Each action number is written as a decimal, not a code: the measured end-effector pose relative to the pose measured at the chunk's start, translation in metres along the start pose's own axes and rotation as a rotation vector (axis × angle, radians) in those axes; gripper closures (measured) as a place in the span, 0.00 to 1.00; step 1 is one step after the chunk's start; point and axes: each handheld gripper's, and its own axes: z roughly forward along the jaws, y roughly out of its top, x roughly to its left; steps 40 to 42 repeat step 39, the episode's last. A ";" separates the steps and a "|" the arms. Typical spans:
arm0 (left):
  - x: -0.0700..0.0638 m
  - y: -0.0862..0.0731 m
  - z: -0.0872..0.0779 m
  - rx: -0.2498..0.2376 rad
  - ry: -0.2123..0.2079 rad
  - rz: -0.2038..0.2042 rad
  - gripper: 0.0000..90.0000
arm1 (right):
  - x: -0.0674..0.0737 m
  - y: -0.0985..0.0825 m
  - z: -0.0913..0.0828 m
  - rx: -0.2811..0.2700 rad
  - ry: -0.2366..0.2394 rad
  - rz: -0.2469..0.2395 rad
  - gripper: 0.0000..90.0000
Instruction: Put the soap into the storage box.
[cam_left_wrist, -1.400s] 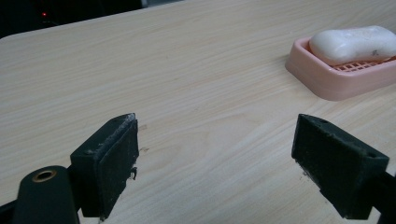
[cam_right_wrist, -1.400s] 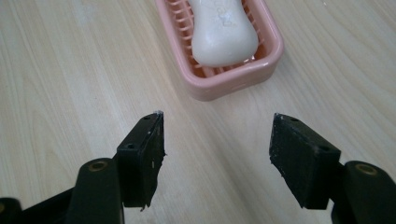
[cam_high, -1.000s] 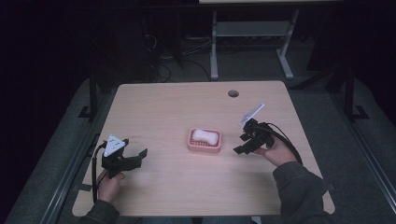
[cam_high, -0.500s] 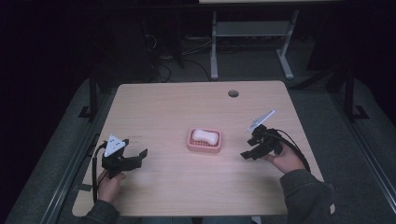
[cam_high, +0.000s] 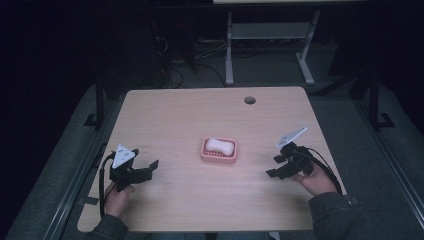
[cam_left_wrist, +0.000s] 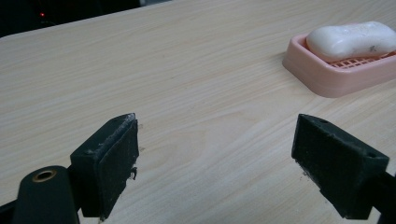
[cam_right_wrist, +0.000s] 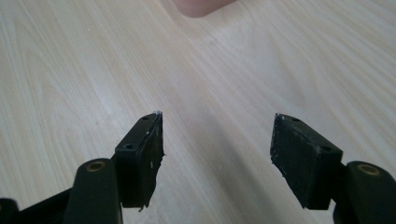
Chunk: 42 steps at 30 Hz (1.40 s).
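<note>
One soap (cam_high: 220, 146), one pink dish (cam_high: 218, 156), two grippers.

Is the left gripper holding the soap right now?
No, the left gripper has its jaws wide apart over bare table, and the soap sits in its pink dish farther off.

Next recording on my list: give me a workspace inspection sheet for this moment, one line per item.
Surface: light wood table, round hole near its far edge.
Job's things: white soap bar lying in a pink soap dish at mid-table.
Clutter: nothing seen.
Grippers: left gripper open, empty, near the left edge; right gripper open, empty, right of the dish.
Cables: black cable loops from the left gripper; another trails from the right.
Surroundings: dark room, a desk frame behind.
</note>
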 end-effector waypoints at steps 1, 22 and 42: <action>0.000 0.000 0.000 0.000 -0.001 0.001 0.16 | 0.000 -0.003 0.000 -0.002 -0.002 0.000 0.38; -0.001 -0.001 0.000 0.001 0.000 0.000 0.16 | 0.006 -0.058 -0.010 -0.041 -0.022 0.074 0.37; -0.004 -0.001 0.003 0.014 -0.004 0.026 0.16 | 0.032 -0.094 -0.016 -0.169 -0.094 0.091 0.31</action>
